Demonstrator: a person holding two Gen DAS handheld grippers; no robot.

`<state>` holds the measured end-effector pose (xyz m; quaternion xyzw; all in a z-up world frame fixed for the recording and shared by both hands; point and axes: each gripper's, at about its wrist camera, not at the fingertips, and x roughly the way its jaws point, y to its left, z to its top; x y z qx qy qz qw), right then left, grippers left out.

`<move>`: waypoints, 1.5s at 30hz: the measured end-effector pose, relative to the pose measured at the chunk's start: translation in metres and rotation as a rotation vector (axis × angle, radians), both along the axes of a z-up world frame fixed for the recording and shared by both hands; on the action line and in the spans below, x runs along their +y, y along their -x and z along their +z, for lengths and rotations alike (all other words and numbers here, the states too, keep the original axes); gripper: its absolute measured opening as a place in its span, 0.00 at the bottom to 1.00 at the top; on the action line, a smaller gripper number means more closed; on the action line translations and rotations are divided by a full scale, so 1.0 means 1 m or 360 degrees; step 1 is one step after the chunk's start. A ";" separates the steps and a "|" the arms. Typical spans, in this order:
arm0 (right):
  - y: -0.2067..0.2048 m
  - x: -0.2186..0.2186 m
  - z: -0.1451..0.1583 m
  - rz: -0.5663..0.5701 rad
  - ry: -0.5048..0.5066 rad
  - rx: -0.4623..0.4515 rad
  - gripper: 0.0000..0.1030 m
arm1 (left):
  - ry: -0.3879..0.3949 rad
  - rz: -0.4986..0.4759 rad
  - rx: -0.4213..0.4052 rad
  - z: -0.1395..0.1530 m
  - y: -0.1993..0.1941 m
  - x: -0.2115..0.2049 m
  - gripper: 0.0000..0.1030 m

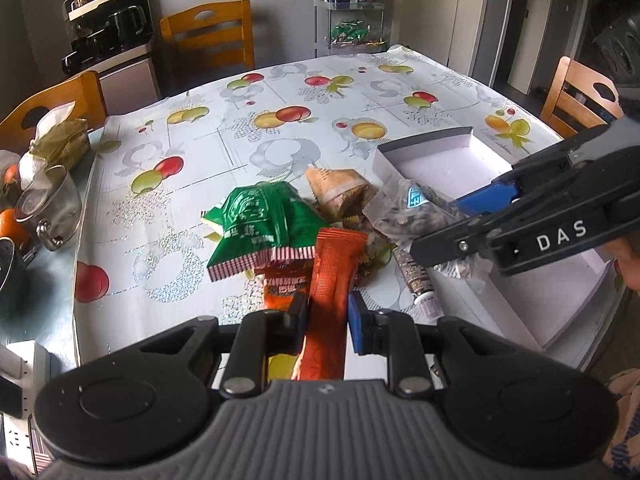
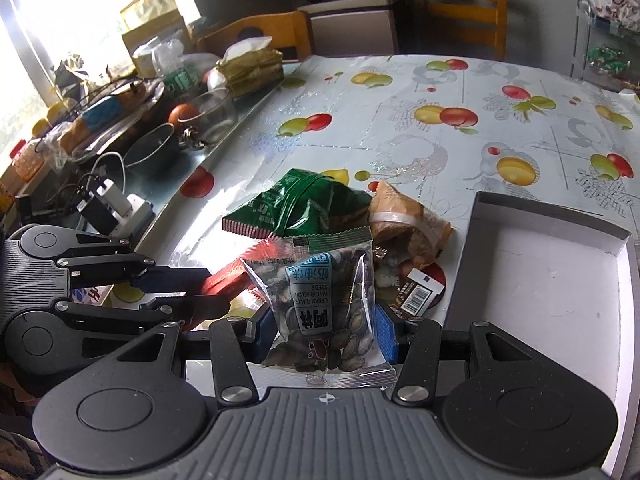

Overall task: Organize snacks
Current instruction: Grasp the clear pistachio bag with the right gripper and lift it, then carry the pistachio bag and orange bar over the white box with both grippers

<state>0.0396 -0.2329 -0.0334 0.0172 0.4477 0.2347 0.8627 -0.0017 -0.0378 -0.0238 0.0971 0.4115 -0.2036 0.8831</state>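
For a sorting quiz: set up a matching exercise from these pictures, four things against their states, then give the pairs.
Things:
1. orange packet
2. seed packet
3. white box
4. green packet

States:
A. lying on the snack pile
B. clamped in the left gripper
C. open, nothing visible inside
D. clamped in the right gripper

Pairs: 1-B, 2-D, 3-C, 4-A

Bright window [image 2: 60, 20] left; wooden chairs [image 1: 208, 36]; fruit-print tablecloth [image 1: 280, 128]; gray walls
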 end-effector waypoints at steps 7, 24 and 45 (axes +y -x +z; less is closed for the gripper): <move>-0.002 -0.015 0.002 -0.0063 -0.0016 -0.0016 0.49 | 0.0001 -0.0042 -0.0020 0.006 -0.002 -0.013 0.18; 0.000 -0.054 0.002 -0.0143 -0.0036 -0.0024 0.49 | -0.0009 -0.0114 -0.0029 0.007 -0.006 -0.050 0.18; -0.013 -0.125 -0.007 -0.0230 -0.0053 -0.0008 0.49 | -0.0017 -0.0195 -0.0029 0.002 -0.024 -0.121 0.18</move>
